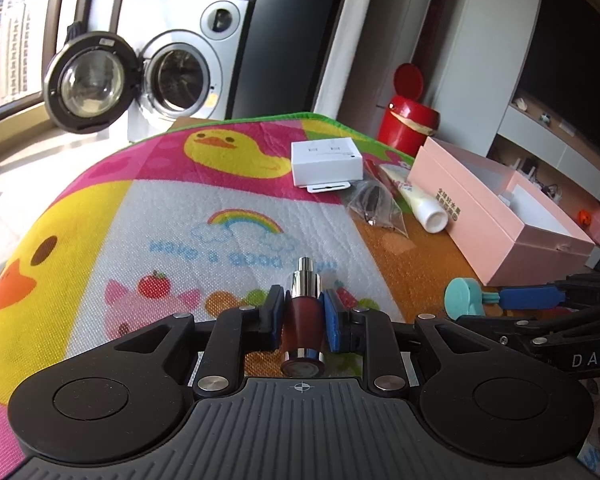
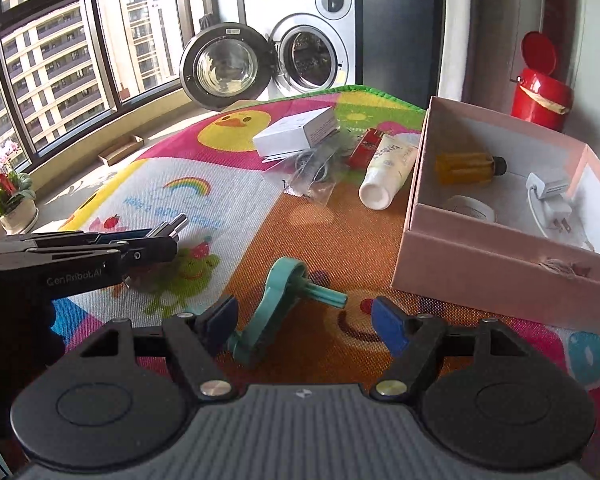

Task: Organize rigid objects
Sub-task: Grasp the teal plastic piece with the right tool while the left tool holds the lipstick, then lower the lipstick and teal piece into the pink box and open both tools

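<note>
My left gripper (image 1: 302, 300) is shut on a dark red bottle (image 1: 302, 322) with a silver pump top, held just above the colourful play mat (image 1: 180, 216). From the right wrist view that gripper (image 2: 156, 236) comes in from the left, with the bottle's silver tip (image 2: 174, 225) sticking out. My right gripper (image 2: 306, 320) stands open over a teal plastic hook (image 2: 278, 300) lying on the mat. The hook sits between the fingers, close to the left one, and the pads do not press it. The pink box (image 2: 480, 260) is open at the right.
In the pink box (image 1: 500, 220) lie a yellow bottle (image 2: 468, 168), a white charger (image 2: 548, 196) and a white round item (image 2: 468, 208). A white carton (image 2: 296, 132), clear bag (image 2: 312, 176), white tube (image 2: 388, 168) and small red item (image 2: 366, 144) lie beyond. A red bin (image 1: 408, 124) stands behind.
</note>
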Motion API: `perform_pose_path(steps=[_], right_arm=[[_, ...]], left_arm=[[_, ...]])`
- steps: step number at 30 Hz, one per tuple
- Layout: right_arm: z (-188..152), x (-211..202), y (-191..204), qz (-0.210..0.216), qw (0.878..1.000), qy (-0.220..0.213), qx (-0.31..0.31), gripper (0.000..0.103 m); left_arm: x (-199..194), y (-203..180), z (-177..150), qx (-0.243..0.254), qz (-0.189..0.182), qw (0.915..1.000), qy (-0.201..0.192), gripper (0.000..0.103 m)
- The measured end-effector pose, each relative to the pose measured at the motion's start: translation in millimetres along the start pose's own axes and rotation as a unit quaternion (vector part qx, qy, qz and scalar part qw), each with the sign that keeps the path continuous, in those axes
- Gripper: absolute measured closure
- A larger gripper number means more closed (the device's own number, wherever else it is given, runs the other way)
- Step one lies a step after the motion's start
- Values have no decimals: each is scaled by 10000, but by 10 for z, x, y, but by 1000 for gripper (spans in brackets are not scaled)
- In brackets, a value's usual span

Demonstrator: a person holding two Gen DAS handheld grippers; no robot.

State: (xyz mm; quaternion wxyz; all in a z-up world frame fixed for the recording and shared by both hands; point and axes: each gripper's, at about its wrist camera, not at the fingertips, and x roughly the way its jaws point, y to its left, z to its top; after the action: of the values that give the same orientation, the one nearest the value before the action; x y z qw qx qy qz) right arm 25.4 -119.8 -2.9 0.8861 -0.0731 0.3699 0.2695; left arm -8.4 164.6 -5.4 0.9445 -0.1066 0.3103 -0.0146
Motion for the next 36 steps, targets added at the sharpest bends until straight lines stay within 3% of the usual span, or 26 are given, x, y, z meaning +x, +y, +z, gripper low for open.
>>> perform_pose_path(steps=[4,7,15,19,24,27,31,34,36], right_arm=[[70,134,47,1,9999,44,159,31],[58,155,82,-114,9999,12,-4,54],[-34,-219,1,12,9990,-274,-361,58],[-105,-641,-149,-113,9972,-613,-402,58],[-204,-1195,-368,-568,9906,-1157,-462,58],[-193,-1521,-558,-898,9835,-1508,-447,58],[-14,-1785,-803,-1242,9713,-1998,-358,58],[238,-1800,-976,-1349,9639,-2284,-239,58],[411,-1706,-1093,-1415,9622,-2323,-122,58]], left_arm=[[8,-108,-7,321,226,9992,20,78],[15,-122,-11,412,286,9987,26,78],[3,-128,-15,453,298,9985,18,79],[-131,-259,-122,722,-205,9971,86,79],[-378,-673,-236,1314,-888,9871,209,79],[-545,-968,-28,1527,-1252,9802,-155,79],[-569,-1354,521,1744,-1535,9701,-707,79],[-350,-1565,1035,1484,-1788,9683,-916,79],[-102,-1681,1352,1270,-1971,9686,-826,79]])
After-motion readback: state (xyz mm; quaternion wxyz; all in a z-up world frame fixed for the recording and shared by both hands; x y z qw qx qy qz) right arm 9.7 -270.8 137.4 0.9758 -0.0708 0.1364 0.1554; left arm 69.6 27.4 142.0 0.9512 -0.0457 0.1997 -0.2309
